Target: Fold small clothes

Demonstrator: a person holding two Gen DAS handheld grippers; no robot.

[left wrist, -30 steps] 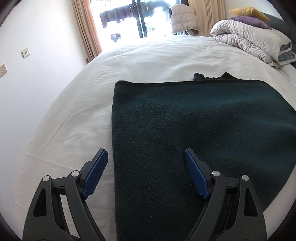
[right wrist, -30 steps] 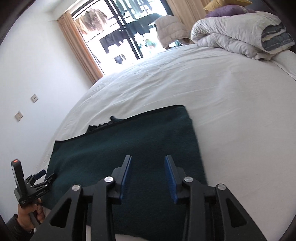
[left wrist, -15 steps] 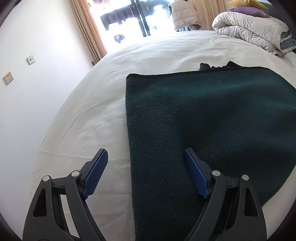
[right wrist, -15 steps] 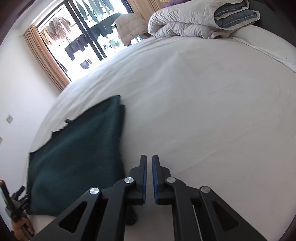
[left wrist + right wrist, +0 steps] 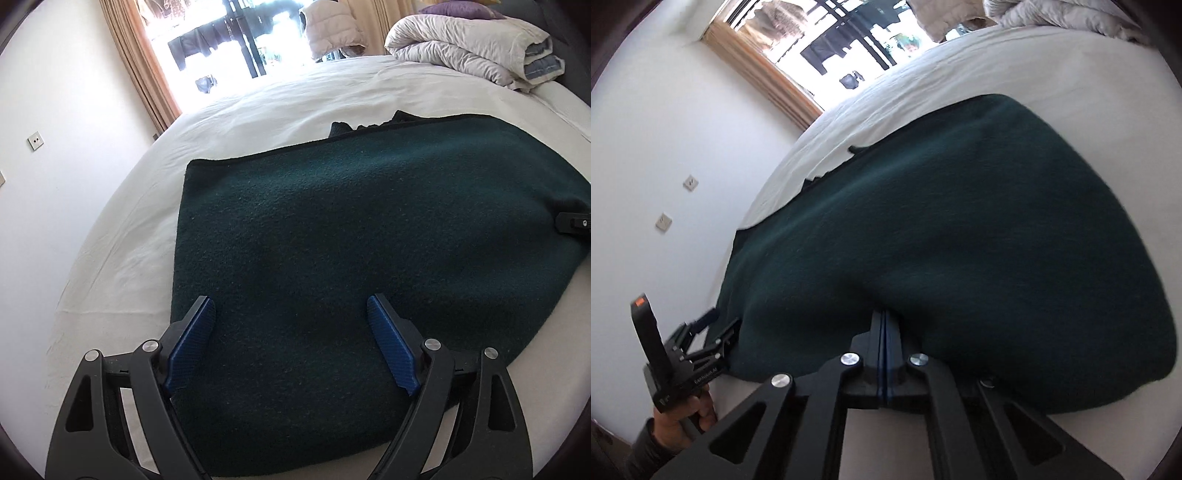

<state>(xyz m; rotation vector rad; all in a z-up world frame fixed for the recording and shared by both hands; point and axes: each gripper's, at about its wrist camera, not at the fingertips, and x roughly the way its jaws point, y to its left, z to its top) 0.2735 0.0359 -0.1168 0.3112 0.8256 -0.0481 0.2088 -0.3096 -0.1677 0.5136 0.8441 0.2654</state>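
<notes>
A dark green knitted garment (image 5: 351,236) lies spread on the white bed (image 5: 258,103). My left gripper (image 5: 291,332) is open, its blue pads over the garment's near left part, holding nothing. My right gripper (image 5: 884,325) is shut on the garment's (image 5: 960,221) near edge, the cloth bulging up around its closed tips. The right gripper's tip shows at the right edge of the left wrist view (image 5: 574,223), at the garment's right edge. The left gripper shows in the right wrist view (image 5: 713,332), at the garment's left corner.
A folded grey duvet (image 5: 472,48) with a purple pillow (image 5: 458,9) lies at the bed's far right. A window with tan curtains (image 5: 136,59) is behind the bed. A white wall (image 5: 55,147) with sockets runs along the left.
My right gripper, shut over bare sheet right of the garment half a second ago, has swung back left and now grips the garment's edge. My left gripper shifted right over the garment, still open.
</notes>
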